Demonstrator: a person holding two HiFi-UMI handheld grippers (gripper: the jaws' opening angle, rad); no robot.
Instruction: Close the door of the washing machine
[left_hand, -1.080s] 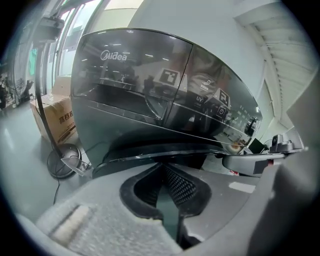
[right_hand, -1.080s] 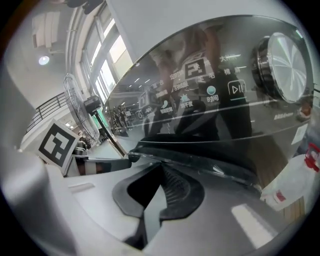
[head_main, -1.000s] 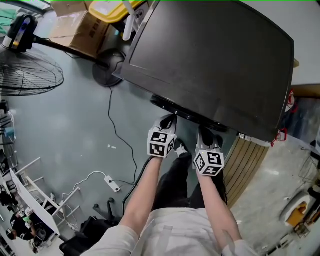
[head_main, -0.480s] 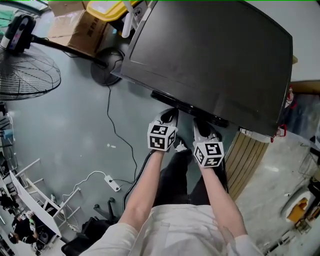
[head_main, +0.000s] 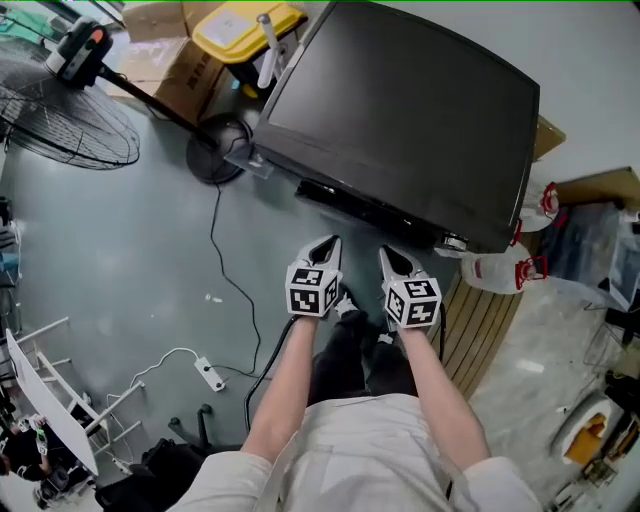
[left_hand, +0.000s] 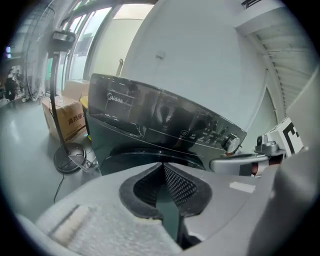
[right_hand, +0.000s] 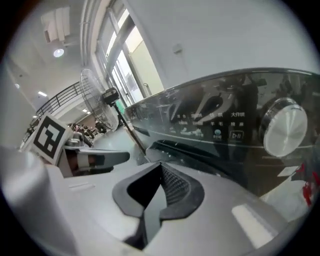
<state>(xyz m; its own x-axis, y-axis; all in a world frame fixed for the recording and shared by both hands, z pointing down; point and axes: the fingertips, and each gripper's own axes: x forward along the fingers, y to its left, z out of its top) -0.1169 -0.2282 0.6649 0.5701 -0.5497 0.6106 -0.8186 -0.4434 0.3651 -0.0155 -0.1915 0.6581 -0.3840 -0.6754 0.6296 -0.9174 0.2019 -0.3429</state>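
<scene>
The dark washing machine (head_main: 400, 110) stands in front of me, seen from above in the head view. Its round door (head_main: 368, 207) shows as a dark strip along the front and seems to lie against the machine. My left gripper (head_main: 326, 244) and right gripper (head_main: 386, 254) hang side by side just short of that front, both shut and empty, touching nothing. The left gripper view has the left gripper (left_hand: 162, 166) aimed at the door rim (left_hand: 145, 156) under the control panel. From the right gripper (right_hand: 161, 165) I see the panel and its silver dial (right_hand: 285, 127).
A standing fan (head_main: 70, 110) with its round base (head_main: 215, 150) is at the left, beside a cardboard box (head_main: 190, 80). A cable runs to a power strip (head_main: 208, 375) on the grey floor. A slatted wooden panel (head_main: 485, 320) and white bags (head_main: 500, 268) sit at the right.
Both grippers have drawn back from the machine's front and risen a little. They stay shut. The head view has shifted, so the machine sits higher and smaller.
</scene>
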